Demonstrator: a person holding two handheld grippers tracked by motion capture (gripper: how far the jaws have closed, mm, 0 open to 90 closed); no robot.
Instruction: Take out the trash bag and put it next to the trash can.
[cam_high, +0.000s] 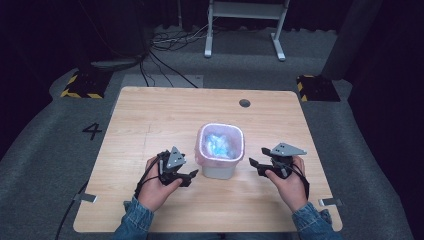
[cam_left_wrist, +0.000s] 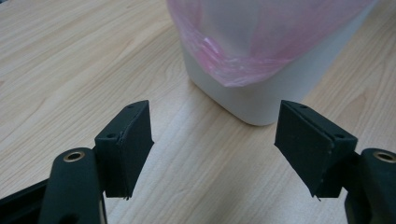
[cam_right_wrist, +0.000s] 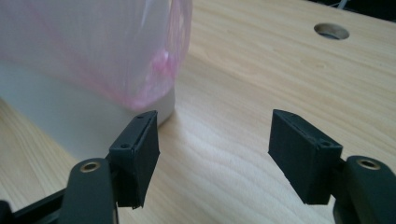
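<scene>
Bin (cam_high: 220, 165) with pink liner (cam_high: 220, 146) sat mid-table (cam_high: 150, 115). My left gripper (cam_high: 192, 176) was at its 8 o'clock, right gripper (cam_high: 252, 164) at 3 o'clock. Both had jaws wide apart, gripping nothing, near the bin without touching.

Your light wood-grain surface (cam_high: 150, 120) with rounded corners, a round cable hole (cam_high: 244, 103) near its far edge, a white bin (cam_high: 218, 169) lined with a pink bag (cam_high: 202, 145) standing on it near the middle, on grey carpeted floor (cam_high: 45, 150).
</scene>
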